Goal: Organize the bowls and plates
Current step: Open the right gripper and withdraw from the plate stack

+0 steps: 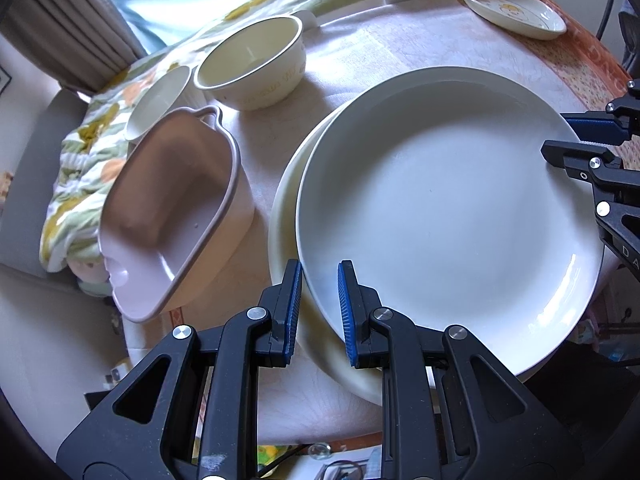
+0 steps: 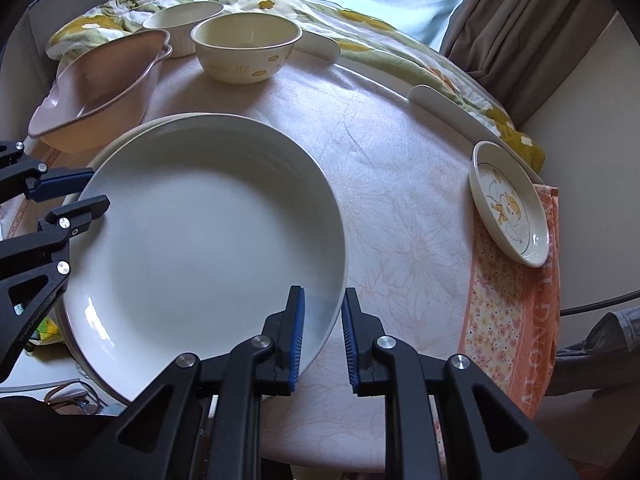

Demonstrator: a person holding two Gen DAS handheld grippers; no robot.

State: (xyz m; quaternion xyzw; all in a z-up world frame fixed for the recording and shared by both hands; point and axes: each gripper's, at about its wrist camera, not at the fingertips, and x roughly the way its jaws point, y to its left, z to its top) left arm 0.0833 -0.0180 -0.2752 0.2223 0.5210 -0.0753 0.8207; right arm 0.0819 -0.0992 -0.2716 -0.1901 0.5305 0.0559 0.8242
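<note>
Two grippers open astride white plate point(image 1: 448, 216) rim | plate flat, face-up

Readable lettering in view

The orange border of the cloth point(image 2: 538, 300) carries large pale capitals reading roughly "DNO", upside down and partly cut off; the cream bowl point(image 2: 244, 50) bears faint lettering too blurred to read.

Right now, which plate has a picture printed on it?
The small plate at the table's far edge, lying on the orange cloth; the large plate between both jaws is plain white.
</note>
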